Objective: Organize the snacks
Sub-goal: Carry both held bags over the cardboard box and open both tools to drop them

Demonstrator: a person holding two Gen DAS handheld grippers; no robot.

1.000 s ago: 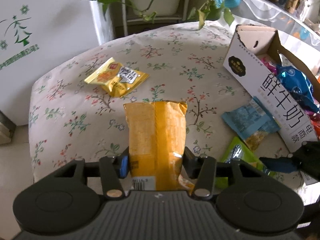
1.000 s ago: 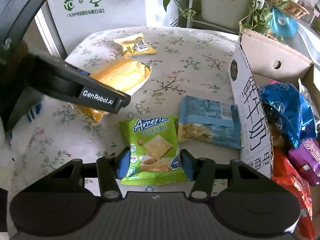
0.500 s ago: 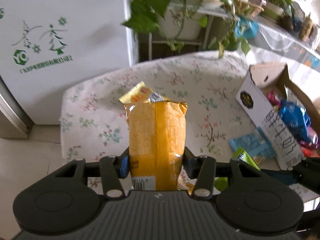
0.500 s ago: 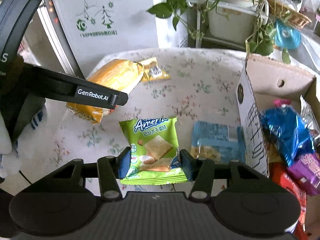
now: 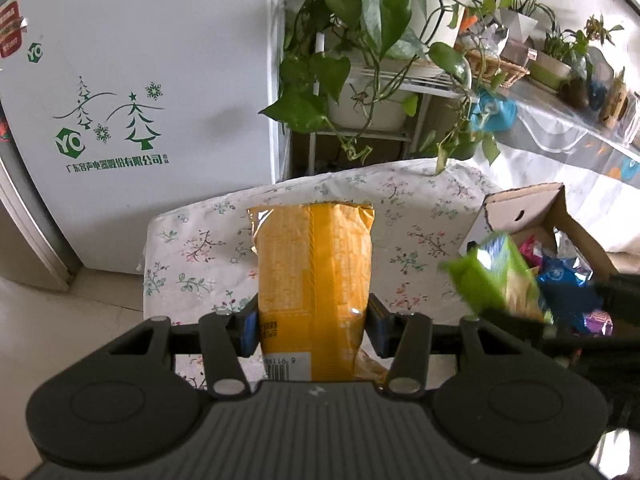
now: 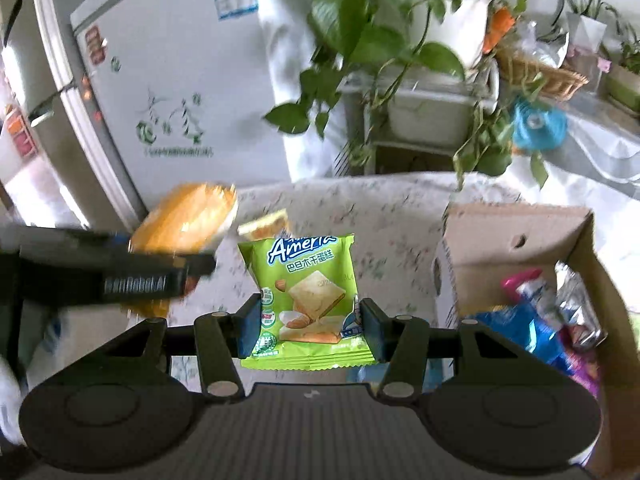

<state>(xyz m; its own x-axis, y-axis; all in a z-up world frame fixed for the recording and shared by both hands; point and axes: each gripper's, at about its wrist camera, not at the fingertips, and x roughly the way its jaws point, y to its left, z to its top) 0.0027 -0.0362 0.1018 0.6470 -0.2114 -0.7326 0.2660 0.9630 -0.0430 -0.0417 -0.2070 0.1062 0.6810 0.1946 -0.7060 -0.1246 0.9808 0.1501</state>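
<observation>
My left gripper is shut on a tall orange snack bag and holds it well above the floral table. My right gripper is shut on a green Ameria cake packet, also lifted. The green packet shows blurred in the left wrist view, near the open cardboard box. The orange bag shows in the right wrist view, with a small yellow packet on the table behind. The box holds several wrapped snacks.
A white fridge stands behind the table on the left. A plant stand with trailing leaves is behind the table. A glass-topped counter with pots runs along the right.
Both grippers have risen high above the table with their packets. The green packet has moved toward the box; the blue packet on the table is hidden now.
</observation>
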